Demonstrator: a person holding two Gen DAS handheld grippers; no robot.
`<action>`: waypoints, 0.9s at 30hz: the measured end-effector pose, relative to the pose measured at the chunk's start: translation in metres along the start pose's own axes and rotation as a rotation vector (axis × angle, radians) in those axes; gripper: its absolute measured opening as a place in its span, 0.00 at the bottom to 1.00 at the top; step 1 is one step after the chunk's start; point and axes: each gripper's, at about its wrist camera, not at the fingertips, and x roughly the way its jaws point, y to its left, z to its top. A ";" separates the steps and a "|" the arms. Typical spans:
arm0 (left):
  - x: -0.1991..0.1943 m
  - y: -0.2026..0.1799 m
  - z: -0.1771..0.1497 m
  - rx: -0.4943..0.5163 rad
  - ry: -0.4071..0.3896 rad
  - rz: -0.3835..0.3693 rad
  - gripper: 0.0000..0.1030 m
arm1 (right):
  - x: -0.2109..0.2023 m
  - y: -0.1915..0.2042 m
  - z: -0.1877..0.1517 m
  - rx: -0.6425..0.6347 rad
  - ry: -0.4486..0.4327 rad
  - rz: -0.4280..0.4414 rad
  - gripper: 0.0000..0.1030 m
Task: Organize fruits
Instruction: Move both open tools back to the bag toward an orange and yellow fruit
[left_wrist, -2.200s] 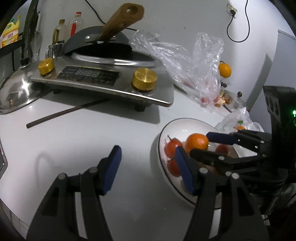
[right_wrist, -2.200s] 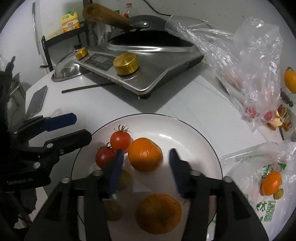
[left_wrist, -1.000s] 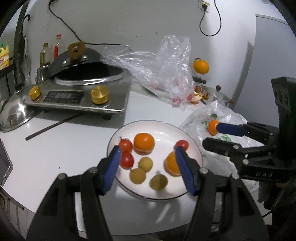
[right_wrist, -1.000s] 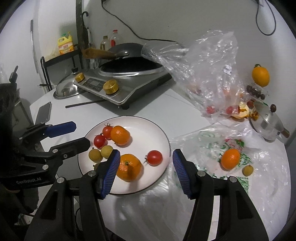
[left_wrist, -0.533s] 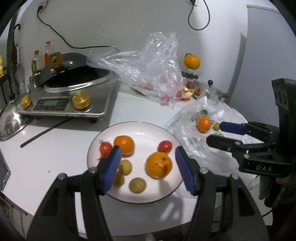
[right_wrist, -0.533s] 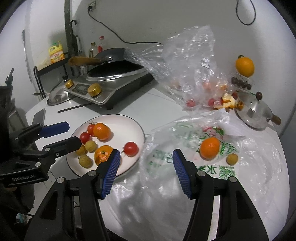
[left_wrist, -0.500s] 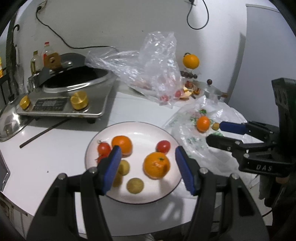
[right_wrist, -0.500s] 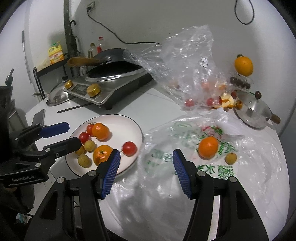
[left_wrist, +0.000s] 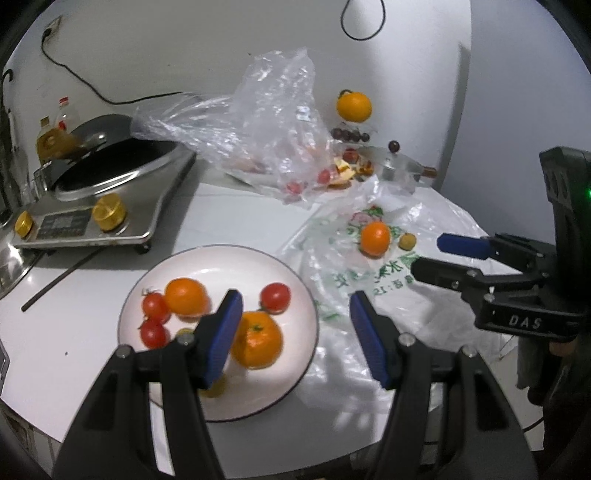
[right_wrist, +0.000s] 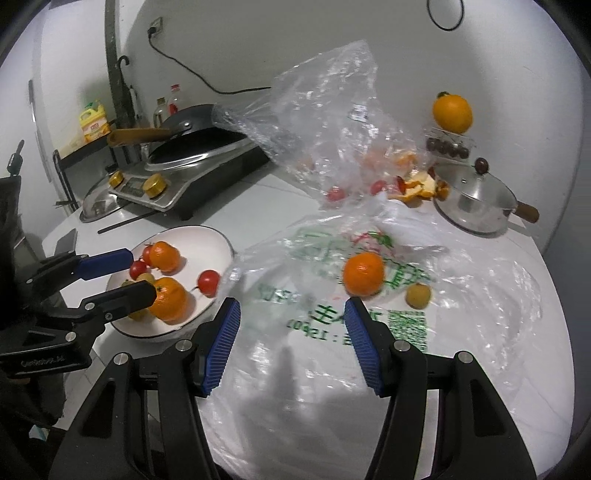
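A white plate (left_wrist: 221, 258) (right_wrist: 207, 236) holds two oranges (left_wrist: 185, 292) (left_wrist: 258, 339), three small tomatoes (left_wrist: 275, 296) and small yellow fruits. On the printed plastic bag (left_wrist: 369, 288) (right_wrist: 369, 325) to its right lie another orange (left_wrist: 375, 238) (right_wrist: 364, 274) and a small yellow fruit (left_wrist: 407, 240) (right_wrist: 418, 294). My left gripper (left_wrist: 293, 306) (right_wrist: 138, 273) hovers open over the plate's right rim, holding nothing. My right gripper (right_wrist: 291, 310) (left_wrist: 432, 254) is open and empty above the bag, short of the orange.
An induction cooker with a wok (left_wrist: 103, 184) (right_wrist: 192, 173) stands at the back left, a dark stick (left_wrist: 59, 280) before it. A clear bag with tomatoes (left_wrist: 269, 129) (right_wrist: 332, 122), a lidded steel pot (right_wrist: 476, 199) and an orange on a stand (right_wrist: 452, 112) line the back. The table edge runs close below.
Both grippers have drifted to the right across the table. The plate has slid leftward in both views and the printed bag now fills the middle. Jaw widths look unchanged.
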 end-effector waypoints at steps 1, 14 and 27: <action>0.002 -0.003 0.001 0.004 0.002 -0.002 0.60 | -0.001 -0.004 -0.001 0.005 -0.002 -0.005 0.60; 0.026 -0.042 0.017 0.045 0.020 -0.042 0.60 | -0.005 -0.051 -0.008 0.057 -0.017 -0.036 0.60; 0.055 -0.064 0.033 0.083 0.040 -0.056 0.67 | 0.005 -0.086 -0.008 0.092 -0.013 -0.050 0.60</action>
